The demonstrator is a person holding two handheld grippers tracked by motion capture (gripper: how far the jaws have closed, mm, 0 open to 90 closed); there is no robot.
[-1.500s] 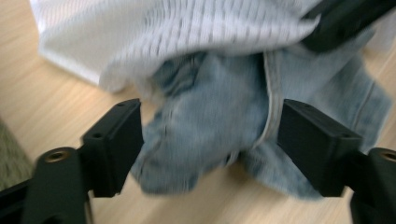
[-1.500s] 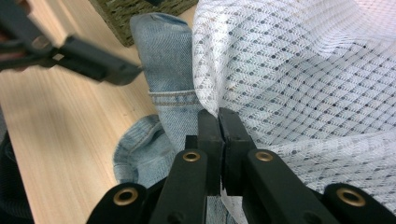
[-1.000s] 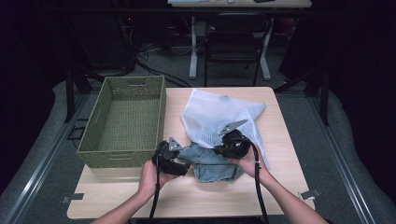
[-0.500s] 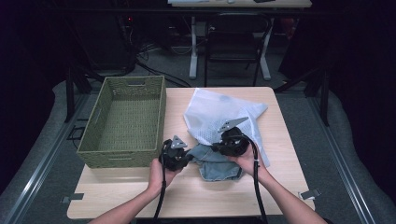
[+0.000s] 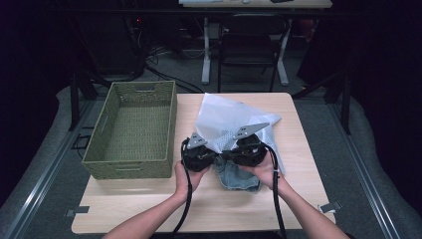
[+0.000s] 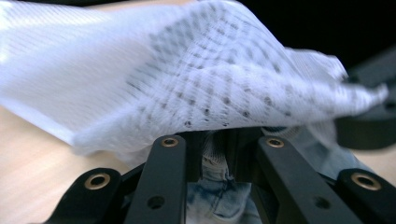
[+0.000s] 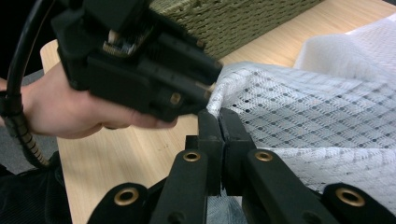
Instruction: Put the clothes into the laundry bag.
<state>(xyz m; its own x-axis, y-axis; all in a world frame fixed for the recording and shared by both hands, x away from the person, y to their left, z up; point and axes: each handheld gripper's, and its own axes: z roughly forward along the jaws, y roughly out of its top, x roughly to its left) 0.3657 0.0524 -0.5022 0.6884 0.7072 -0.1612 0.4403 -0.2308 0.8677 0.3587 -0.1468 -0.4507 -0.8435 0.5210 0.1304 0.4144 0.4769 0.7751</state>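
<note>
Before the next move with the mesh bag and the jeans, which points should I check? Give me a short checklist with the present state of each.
1. Right gripper shut on mesh bag edge: ok.
2. Left gripper holding the bag: cannot tell, mesh drapes over its jaws.
3. Jeans inside the bag: not ok, denim lies outside, below the grippers.
4. Bag mouth open wide: cannot tell.
5. Basket apart from the bag: ok.

Wooden table: basket, mesh bag, jeans.
</note>
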